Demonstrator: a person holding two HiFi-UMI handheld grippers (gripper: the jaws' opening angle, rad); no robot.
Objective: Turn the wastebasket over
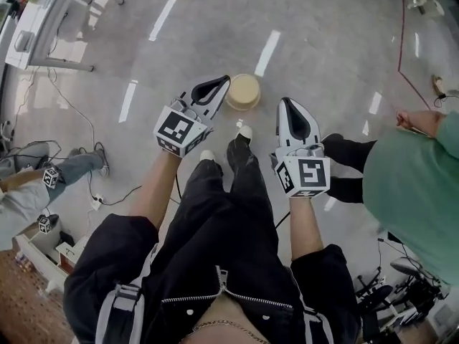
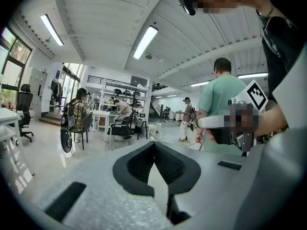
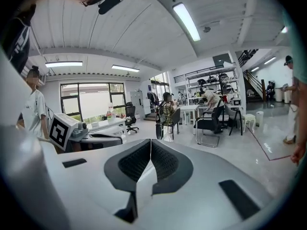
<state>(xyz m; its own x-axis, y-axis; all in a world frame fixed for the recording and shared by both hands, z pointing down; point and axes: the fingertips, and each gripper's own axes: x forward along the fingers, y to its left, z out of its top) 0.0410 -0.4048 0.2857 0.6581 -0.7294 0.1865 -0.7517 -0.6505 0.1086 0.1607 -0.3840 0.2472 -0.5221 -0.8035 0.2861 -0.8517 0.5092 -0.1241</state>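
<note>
The wastebasket (image 1: 244,92), a small round beige one, stands on the floor (image 1: 323,41) in the upper middle of the head view, just ahead of the person's shoes (image 1: 244,132). From this steep angle I cannot tell whether its mouth or its base faces up. The left gripper (image 1: 222,82) points at its left edge and looks just beside it in the picture, though it is probably higher. The right gripper (image 1: 286,104) sits apart to the lower right. Both pairs of jaws are pressed together with nothing between them, so they would need to spread before either can take the basket. A sound way would be to come down on opposite sides, catch the wall or rim from both, then lift and roll it. Pushing would likely make a light basket skid on this glossy surface. The floor is pale grey and polished, with reflected strips of ceiling light and a thin red line (image 1: 401,49) at the upper right. Cables (image 1: 72,113) trail at the left below a white table (image 1: 36,27). A bystander in a green shirt (image 1: 409,185) stands at the right edge. The gripper views show an open workshop with tables, chairs, seated people and a staircase.
</note>
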